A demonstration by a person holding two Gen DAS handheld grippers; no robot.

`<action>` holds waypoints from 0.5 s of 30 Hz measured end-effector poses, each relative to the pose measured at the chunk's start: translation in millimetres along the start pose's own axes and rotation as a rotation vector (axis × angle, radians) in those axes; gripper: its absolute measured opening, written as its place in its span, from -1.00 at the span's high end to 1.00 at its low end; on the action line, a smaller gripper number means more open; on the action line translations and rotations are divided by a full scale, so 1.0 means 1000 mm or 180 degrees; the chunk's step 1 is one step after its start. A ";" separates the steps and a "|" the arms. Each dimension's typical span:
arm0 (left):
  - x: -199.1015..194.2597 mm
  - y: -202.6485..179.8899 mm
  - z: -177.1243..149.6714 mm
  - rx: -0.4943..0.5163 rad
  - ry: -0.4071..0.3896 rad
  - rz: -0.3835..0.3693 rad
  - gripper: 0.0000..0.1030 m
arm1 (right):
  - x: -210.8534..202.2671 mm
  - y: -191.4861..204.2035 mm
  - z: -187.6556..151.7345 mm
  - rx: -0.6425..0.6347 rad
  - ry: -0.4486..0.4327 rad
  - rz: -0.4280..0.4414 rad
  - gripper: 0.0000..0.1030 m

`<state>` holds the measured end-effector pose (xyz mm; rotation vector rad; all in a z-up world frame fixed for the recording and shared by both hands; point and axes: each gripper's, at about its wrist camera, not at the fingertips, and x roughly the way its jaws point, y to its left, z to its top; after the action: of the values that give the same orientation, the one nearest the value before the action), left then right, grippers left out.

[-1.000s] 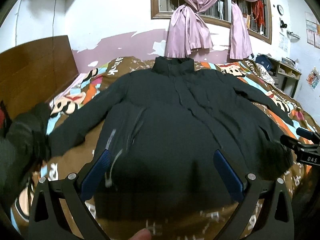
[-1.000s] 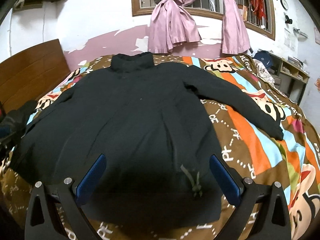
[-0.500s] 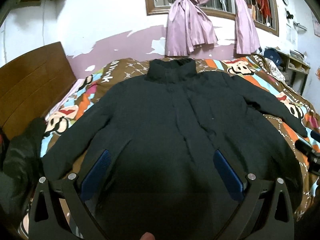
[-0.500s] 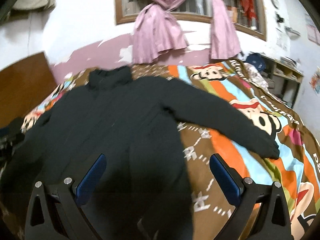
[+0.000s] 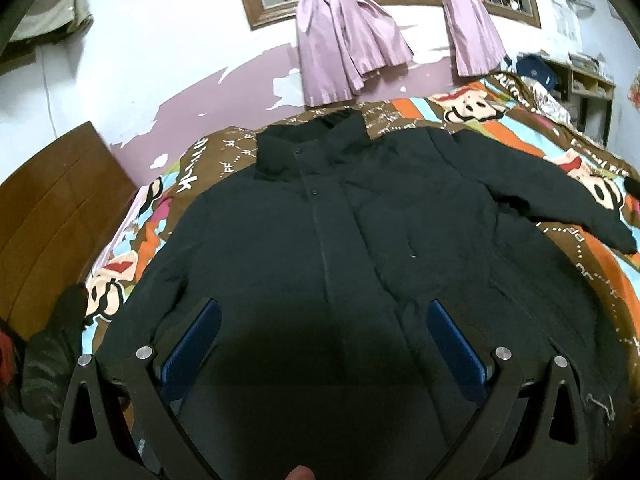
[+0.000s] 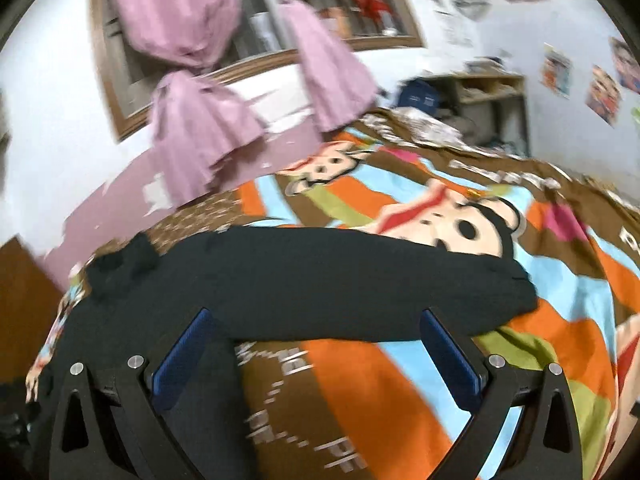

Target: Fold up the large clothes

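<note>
A large black jacket [image 5: 320,248] lies spread flat, front up, on the bed, collar [image 5: 312,140] toward the far wall. My left gripper [image 5: 322,320] is open and empty, held above the jacket's lower middle. My right gripper [image 6: 314,328] is open and empty, held above the jacket's right sleeve [image 6: 340,276], which stretches out to the right over the bedcover; its cuff [image 6: 516,292] lies right of the fingers. The same sleeve shows in the left wrist view [image 5: 560,196].
A colourful cartoon-monkey bedcover [image 6: 460,216] covers the bed. A wooden headboard [image 5: 52,216] stands at the left, with dark clothes [image 5: 52,344] piled by it. Pink curtains [image 5: 344,44] hang at the window. Shelves [image 6: 492,108] stand at the far right.
The left gripper has risen over the jacket's body. The right gripper has swung right, from the jacket's body to above its right sleeve. Both stayed open.
</note>
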<state>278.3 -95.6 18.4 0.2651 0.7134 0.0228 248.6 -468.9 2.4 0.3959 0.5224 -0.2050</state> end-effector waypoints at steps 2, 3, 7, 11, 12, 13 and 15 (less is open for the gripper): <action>0.014 -0.007 0.005 0.0018 0.0064 0.0000 -0.96 | 0.010 -0.015 0.000 0.0090 0.0071 0.0003 -1.00; 0.022 -0.011 0.008 0.0006 0.0107 -0.0009 -0.96 | 0.017 -0.024 -0.001 0.0180 0.0147 0.0010 -1.00; 0.051 -0.023 0.021 -0.0056 0.0293 -0.0085 -0.96 | 0.041 -0.064 -0.011 0.0765 0.0514 0.0206 -1.00; 0.079 -0.032 0.036 -0.0224 0.0406 -0.0409 -0.96 | 0.055 -0.103 -0.023 0.1447 0.0707 0.0270 -1.00; 0.087 -0.034 0.040 -0.0306 0.0432 -0.0565 -0.96 | 0.058 -0.109 -0.024 0.1529 0.0711 0.0298 -1.00; 0.096 -0.037 0.046 -0.0418 0.0466 -0.0694 -0.96 | 0.060 -0.114 -0.025 0.1579 0.0693 0.0325 -1.00; 0.107 -0.046 0.057 -0.0533 0.0503 -0.0757 -0.96 | 0.066 -0.120 -0.022 0.1608 0.0635 0.0332 -1.00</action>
<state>393.4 -140.9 -20.8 0.0170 0.8913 -0.1235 260.2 -574.0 -87.5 0.9407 0.6433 -0.1967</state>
